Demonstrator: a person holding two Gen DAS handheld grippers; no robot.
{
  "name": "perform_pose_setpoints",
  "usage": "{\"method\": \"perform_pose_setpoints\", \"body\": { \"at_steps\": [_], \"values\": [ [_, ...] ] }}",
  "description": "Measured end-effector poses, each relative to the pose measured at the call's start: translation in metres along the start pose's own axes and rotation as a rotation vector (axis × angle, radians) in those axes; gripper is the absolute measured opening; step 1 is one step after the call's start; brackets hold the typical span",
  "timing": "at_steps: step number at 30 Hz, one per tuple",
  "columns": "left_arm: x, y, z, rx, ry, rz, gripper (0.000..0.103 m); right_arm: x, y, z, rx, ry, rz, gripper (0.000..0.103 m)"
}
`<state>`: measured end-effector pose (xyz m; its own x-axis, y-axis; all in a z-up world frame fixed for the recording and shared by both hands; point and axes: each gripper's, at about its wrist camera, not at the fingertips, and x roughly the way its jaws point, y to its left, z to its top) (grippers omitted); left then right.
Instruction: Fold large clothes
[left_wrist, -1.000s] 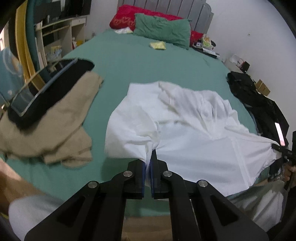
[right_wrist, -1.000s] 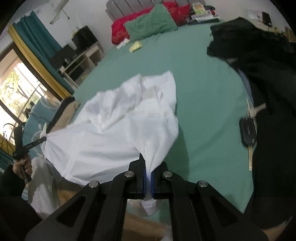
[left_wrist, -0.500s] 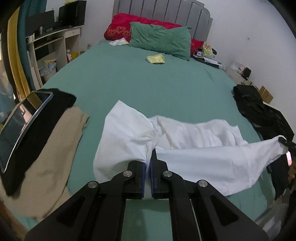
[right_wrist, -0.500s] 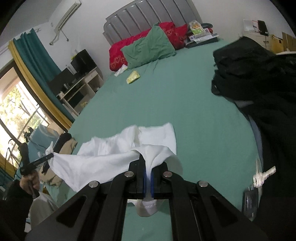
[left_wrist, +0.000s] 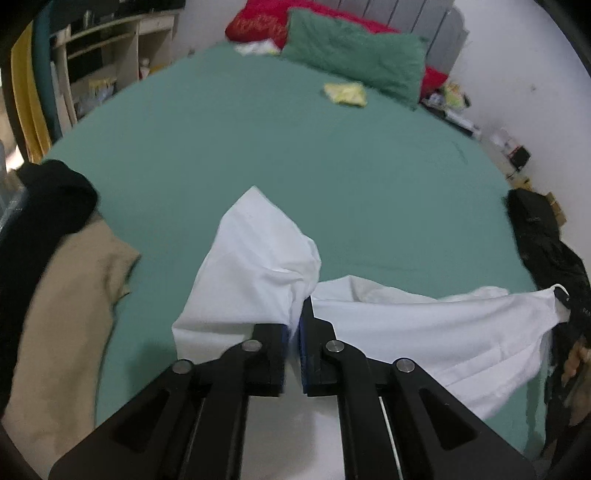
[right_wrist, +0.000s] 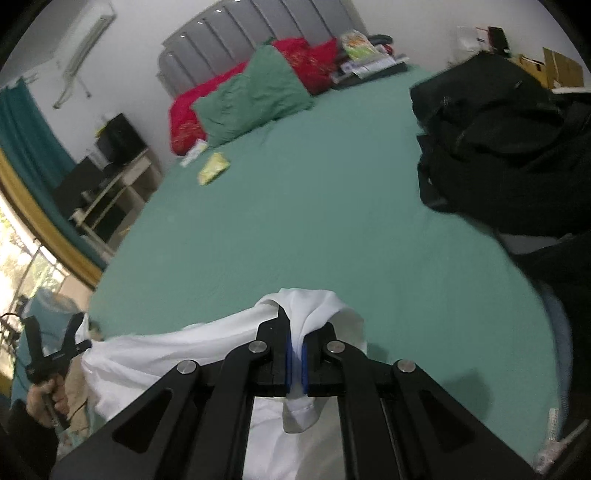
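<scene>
A large white garment (left_wrist: 424, 325) is held stretched between my two grippers above the near edge of the green bed (left_wrist: 295, 147). My left gripper (left_wrist: 293, 328) is shut on one corner of it; a loose flap (left_wrist: 258, 258) drapes forward over the sheet. My right gripper (right_wrist: 295, 350) is shut on the opposite corner, with white cloth (right_wrist: 310, 306) bunched over the fingers. The right gripper shows at the far right of the left wrist view (left_wrist: 563, 302). The left gripper shows at the far left of the right wrist view (right_wrist: 74, 345).
A tan garment (left_wrist: 66, 314) and a black one (left_wrist: 44, 206) lie at the bed's left edge. A black clothes pile (right_wrist: 509, 147) lies on the right side. Green (left_wrist: 354, 55) and red pillows (right_wrist: 199, 110) and a yellow packet (left_wrist: 345, 92) are at the headboard.
Both grippers have lifted and pulled the white garment back toward the near edge of the bed. It lay spread on the sheet before; now most of it hangs taut between the grippers.
</scene>
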<state>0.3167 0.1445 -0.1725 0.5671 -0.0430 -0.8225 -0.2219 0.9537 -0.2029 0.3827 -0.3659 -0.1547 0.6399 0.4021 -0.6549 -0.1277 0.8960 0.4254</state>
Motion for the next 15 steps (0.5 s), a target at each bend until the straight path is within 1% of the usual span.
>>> {"method": "perform_pose_setpoints", "body": {
  "at_steps": [1, 2, 3, 4, 5, 6, 7, 9, 10, 11, 12, 13, 15],
  "values": [
    [0.007, 0.002, 0.002, -0.014, 0.003, 0.011, 0.005, 0.009, 0.0, 0.0, -0.004, 0.012, -0.017, 0.005],
    [0.014, 0.004, 0.005, -0.036, 0.003, 0.017, 0.008, 0.017, 0.0, -0.001, -0.014, 0.025, -0.032, 0.005],
    [0.017, 0.007, 0.007, -0.054, 0.0, 0.019, 0.016, 0.029, -0.001, -0.002, -0.034, 0.048, -0.05, 0.009],
    [0.016, 0.01, 0.008, -0.066, -0.018, 0.02, 0.021, 0.033, -0.002, -0.002, -0.042, 0.062, -0.067, 0.013],
    [0.013, 0.012, 0.008, -0.075, -0.042, 0.027, 0.032, 0.038, -0.003, -0.004, -0.054, 0.08, -0.095, 0.027],
    [0.006, 0.015, 0.007, -0.084, -0.078, 0.036, 0.039, 0.038, -0.005, -0.006, -0.067, 0.08, -0.116, 0.045],
    [0.001, 0.016, 0.007, -0.087, -0.097, 0.037, 0.041, 0.031, -0.007, -0.007, -0.082, 0.054, -0.137, 0.052],
    [-0.014, 0.022, 0.003, -0.092, -0.142, 0.039, 0.051, 0.012, -0.009, -0.009, -0.101, 0.005, -0.171, 0.081],
    [-0.025, 0.027, -0.004, -0.096, -0.173, 0.048, 0.054, 0.005, -0.009, -0.009, -0.108, -0.008, -0.181, 0.087],
    [-0.032, 0.03, -0.009, -0.104, -0.194, 0.055, 0.056, -0.005, -0.01, -0.009, -0.109, -0.022, -0.19, 0.091],
    [-0.042, 0.036, -0.017, -0.118, -0.22, 0.064, 0.057, -0.019, -0.011, -0.012, -0.105, -0.041, -0.192, 0.091],
    [-0.048, 0.04, -0.02, -0.129, -0.233, 0.068, 0.058, -0.029, -0.012, -0.015, -0.1, -0.054, -0.191, 0.091],
    [-0.063, 0.051, -0.039, -0.166, -0.257, 0.082, 0.06, -0.047, -0.014, -0.028, -0.091, -0.066, -0.189, 0.092]
  ]
}}
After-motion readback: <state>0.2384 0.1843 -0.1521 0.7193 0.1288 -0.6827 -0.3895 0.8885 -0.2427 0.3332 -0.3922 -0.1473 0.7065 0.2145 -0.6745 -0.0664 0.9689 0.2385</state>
